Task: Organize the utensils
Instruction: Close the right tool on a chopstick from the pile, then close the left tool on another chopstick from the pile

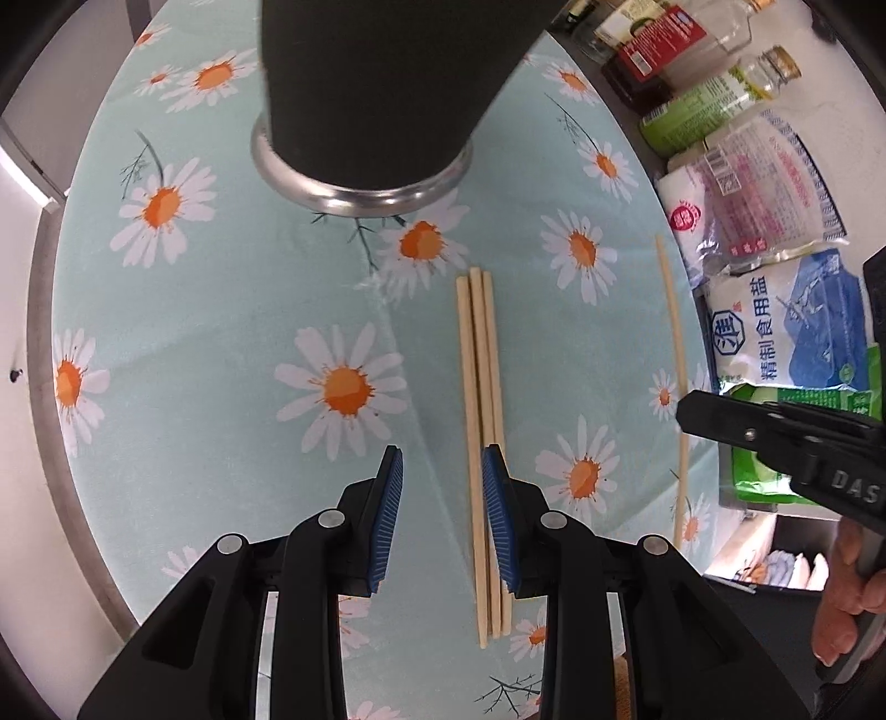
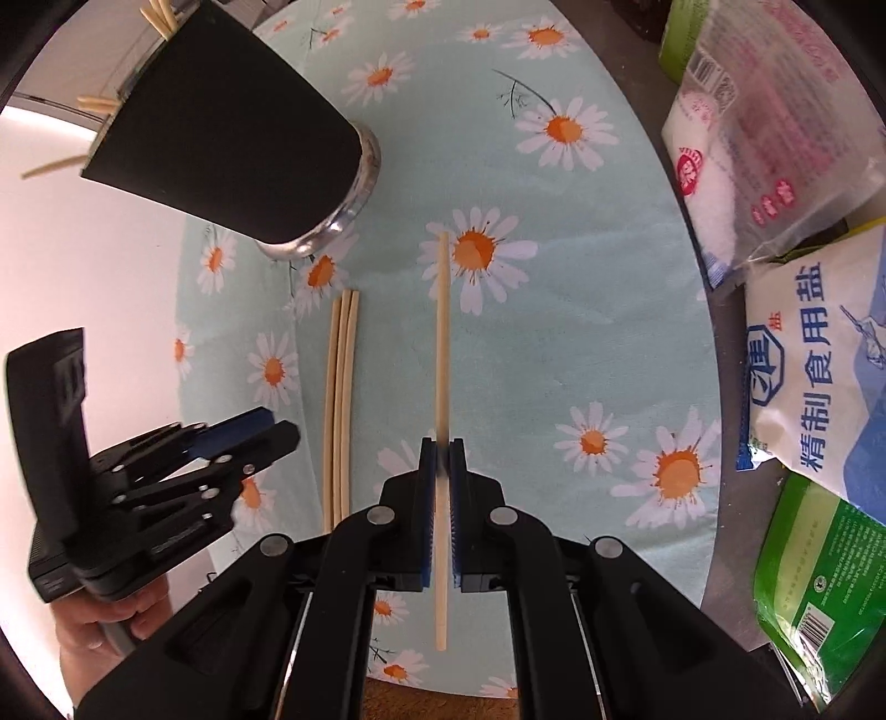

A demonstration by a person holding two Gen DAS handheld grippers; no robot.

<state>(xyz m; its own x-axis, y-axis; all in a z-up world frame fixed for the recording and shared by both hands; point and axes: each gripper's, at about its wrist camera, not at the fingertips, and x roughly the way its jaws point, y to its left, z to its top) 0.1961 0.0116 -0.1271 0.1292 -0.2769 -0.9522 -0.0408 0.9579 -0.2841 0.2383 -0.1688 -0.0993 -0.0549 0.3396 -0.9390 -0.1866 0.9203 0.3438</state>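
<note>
A black utensil holder (image 1: pixel 365 111) with a metal base stands on the daisy-print cloth, and several chopsticks (image 2: pixel 160 16) stick out of its top. Three pale chopsticks (image 1: pixel 482 415) lie side by side on the cloth in front of it. My left gripper (image 1: pixel 442 454) hovers open above their near half, its right pad over them and nothing pressed between the pads. My right gripper (image 2: pixel 442 443) is shut on a single chopstick (image 2: pixel 442 332), which runs lengthwise between its blue pads. The same chopstick (image 1: pixel 673 332) and the right gripper (image 1: pixel 686 412) also appear at the right of the left wrist view.
Bags of salt (image 2: pixel 819 376), a sugar bag (image 2: pixel 736 138) and a green packet (image 2: pixel 825 576) line the table's right side, with bottles (image 1: pixel 714 105) behind them. The cloth (image 2: pixel 554 332) ends at a rounded table edge. The left gripper (image 2: pixel 277 429) and a hand are at the lower left of the right wrist view.
</note>
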